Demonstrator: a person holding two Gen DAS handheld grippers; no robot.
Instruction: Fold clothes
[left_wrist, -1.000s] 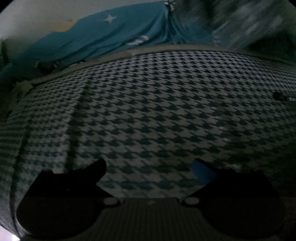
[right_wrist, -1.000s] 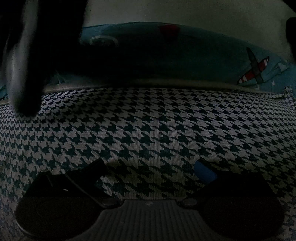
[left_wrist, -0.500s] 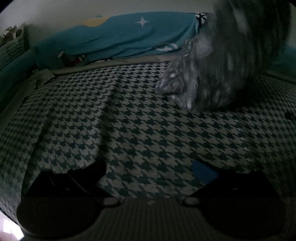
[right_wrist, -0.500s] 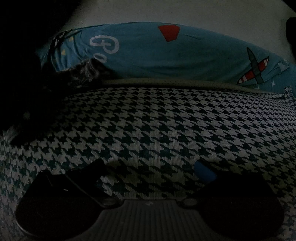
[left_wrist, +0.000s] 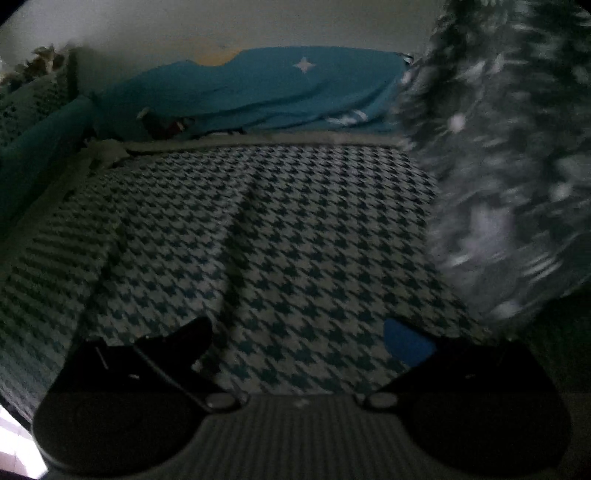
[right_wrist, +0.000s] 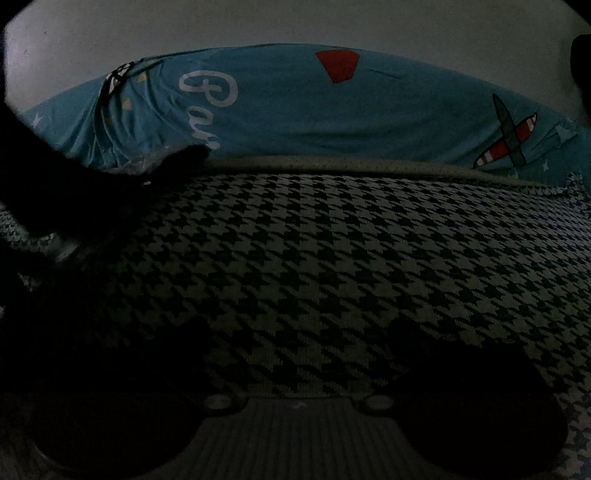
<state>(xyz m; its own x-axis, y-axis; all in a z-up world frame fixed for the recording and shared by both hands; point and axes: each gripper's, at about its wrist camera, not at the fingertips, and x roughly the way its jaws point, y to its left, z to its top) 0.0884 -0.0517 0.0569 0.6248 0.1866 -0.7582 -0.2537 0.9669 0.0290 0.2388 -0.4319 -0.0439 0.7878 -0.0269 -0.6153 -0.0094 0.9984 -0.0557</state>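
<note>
A dark speckled garment (left_wrist: 498, 177) hangs blurred at the right of the left wrist view, above the houndstooth cloth (left_wrist: 277, 229) that covers the surface. My left gripper (left_wrist: 299, 332) is open low over that cloth, with nothing between its fingers. In the right wrist view the same houndstooth cloth (right_wrist: 351, 251) spreads ahead, and a dark, shadowed mass of garment (right_wrist: 74, 199) lies at the left. My right gripper (right_wrist: 295, 332) is open over the cloth and holds nothing; its fingers are very dark.
A teal bedding roll with a star (left_wrist: 258, 92) lies along the back by the wall. The same bedding (right_wrist: 332, 107) has white lettering, a red shape and an aeroplane print. A teal edge (left_wrist: 40, 136) bounds the left side.
The speckled garment has swung further right and nearer the left camera. In the right wrist view the dark mass has dropped lower at the left, uncovering more of the bedding. Both grippers stayed open.
</note>
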